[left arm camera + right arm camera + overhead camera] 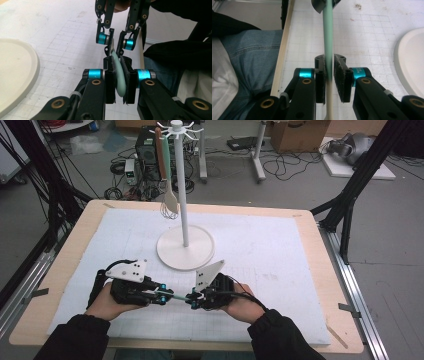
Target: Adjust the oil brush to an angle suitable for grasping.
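A slim utensil (181, 297) with a mint-green handle hangs level above the white mat near the table's front edge, held between my two grippers, which face each other. My left gripper (167, 296) is shut on it. In the left gripper view the green handle (120, 75) curves up between my own pads (119, 85) toward the right gripper (116, 42). My right gripper (192, 299) is shut on the other end. In the right gripper view the handle (327, 37) runs between the pads (329, 77), turning from green to cream there.
A white utensil stand (185, 251) rises mid-table on a round base (15, 75) (412, 62). A whisk and a green-handled spoon (169, 195) hang from its top hooks. The person's lap lies just past the table's front edge (283, 50).
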